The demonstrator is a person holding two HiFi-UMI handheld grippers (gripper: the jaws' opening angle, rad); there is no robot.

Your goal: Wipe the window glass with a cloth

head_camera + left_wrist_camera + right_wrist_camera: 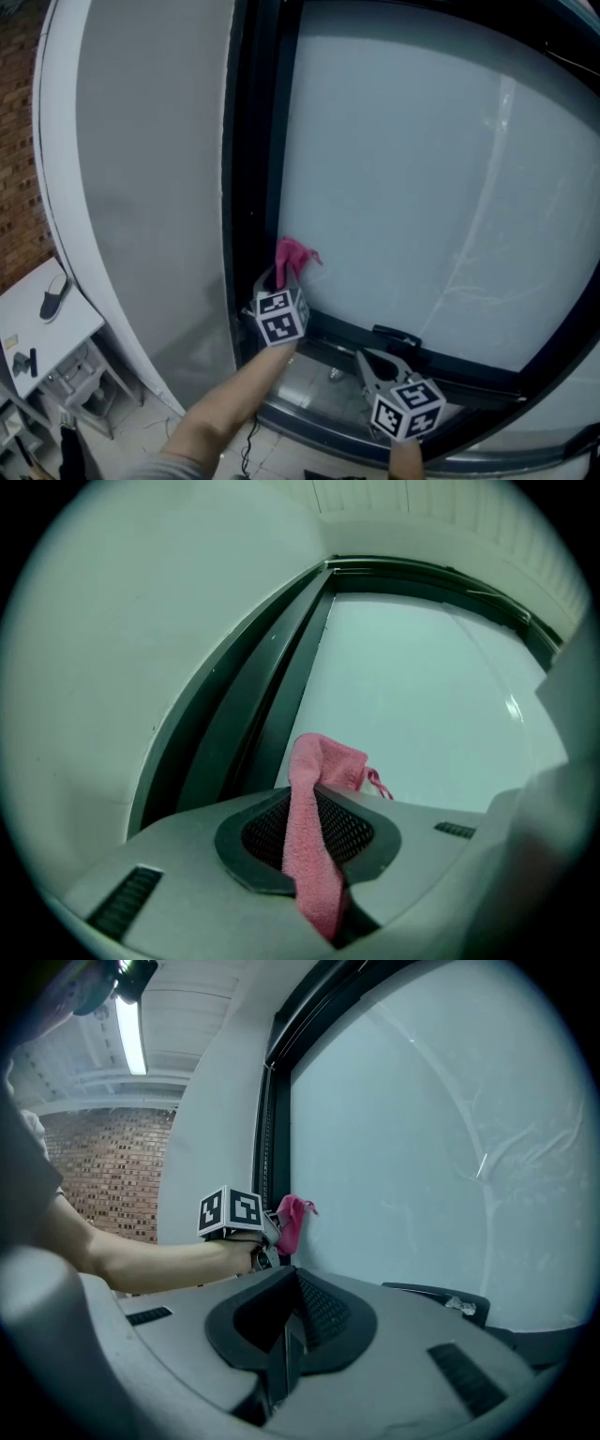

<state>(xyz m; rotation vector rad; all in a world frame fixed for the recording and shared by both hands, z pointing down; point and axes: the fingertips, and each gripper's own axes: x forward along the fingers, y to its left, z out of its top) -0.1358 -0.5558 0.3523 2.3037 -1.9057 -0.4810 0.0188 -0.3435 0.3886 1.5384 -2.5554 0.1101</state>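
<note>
- My left tongs (pixel 314 803) are clamped on the pink cloth (pixel 323 761). The strip runs through the jaws and only a small tuft sticks out past the tips.
- The cloth sits at the lower left corner of the window glass (pixel 422 187), just beside the dark frame (pixel 251 187). I can't confirm contact with the pane from any view.
- My right tongs (pixel 281 1354) are closed with nothing between the jaws, low by the bottom rail near the latch (pixel 394 335).
- My read: the wipe is at 1 corner only, and nearly the whole pane is left.
- To do it well, I'd tilt the left tongs so the tuft meets the glass first, not the hard tips. Little cloth is exposed, so there's a scratch risk.
- Use light, even pressure and overlapping passes, from the frame edge across, then up row by row.
- Grip must be firm, since friction on the pane could drag the cloth out.
- The right tongs have no job here. I'd hold them off the pane and out of the stroke path.
</note>
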